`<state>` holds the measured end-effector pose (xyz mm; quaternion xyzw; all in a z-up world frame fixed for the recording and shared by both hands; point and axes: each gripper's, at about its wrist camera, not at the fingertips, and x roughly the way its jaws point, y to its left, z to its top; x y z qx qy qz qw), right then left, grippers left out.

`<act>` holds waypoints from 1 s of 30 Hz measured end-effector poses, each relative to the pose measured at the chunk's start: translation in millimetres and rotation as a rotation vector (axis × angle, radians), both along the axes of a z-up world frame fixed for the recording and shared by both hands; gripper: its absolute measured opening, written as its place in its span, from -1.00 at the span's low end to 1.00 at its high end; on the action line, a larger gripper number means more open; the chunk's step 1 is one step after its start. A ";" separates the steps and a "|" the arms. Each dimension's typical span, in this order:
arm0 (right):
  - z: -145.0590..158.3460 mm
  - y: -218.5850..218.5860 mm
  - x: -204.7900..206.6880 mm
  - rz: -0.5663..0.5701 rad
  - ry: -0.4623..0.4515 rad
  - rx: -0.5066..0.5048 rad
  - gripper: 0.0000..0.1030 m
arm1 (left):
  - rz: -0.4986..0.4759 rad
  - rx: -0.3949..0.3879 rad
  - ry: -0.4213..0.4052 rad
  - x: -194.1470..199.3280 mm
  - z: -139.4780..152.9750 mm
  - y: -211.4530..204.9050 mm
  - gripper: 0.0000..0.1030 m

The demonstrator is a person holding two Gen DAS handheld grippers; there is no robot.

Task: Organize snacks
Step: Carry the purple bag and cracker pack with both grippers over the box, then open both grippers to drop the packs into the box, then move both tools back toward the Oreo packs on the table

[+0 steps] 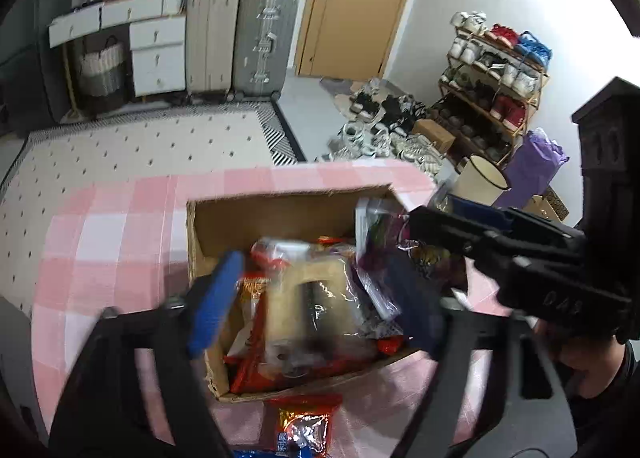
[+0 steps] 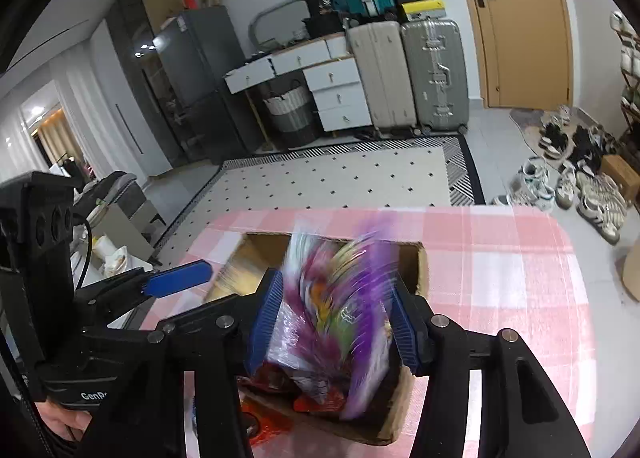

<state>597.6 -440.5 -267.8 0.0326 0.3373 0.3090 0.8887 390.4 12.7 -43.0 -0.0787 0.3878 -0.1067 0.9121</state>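
An open cardboard box (image 1: pixel 256 213) of snack packets stands on the pink checked table (image 1: pixel 112 242); it also shows in the right wrist view (image 2: pixel 418 270). My left gripper (image 1: pixel 316 294) hovers open over the box, its blue pads either side of a blurred beige packet (image 1: pixel 308 298); whether they touch it is unclear. My right gripper (image 2: pixel 338 318) is shut on a purple snack bag (image 2: pixel 344 298), blurred by motion, just above the box. The right gripper also shows in the left wrist view (image 1: pixel 404 234) at the box's right side. A red packet (image 1: pixel 306 424) lies on the table in front of the box.
A patterned rug (image 2: pixel 340 177) covers the floor beyond the table. Suitcases (image 2: pixel 434 73), white drawers (image 2: pixel 336 93) and a door (image 2: pixel 524 21) stand at the back. Shoes (image 1: pixel 384 129) and a shoe rack (image 1: pixel 492 81) are at the right, with a white bin (image 1: pixel 482 177) beside the table.
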 end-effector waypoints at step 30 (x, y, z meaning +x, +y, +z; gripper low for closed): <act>65.0 -51.2 -180.0 0.028 -0.266 0.137 0.90 | 0.124 -0.069 -0.230 -173.9 68.7 28.0 0.98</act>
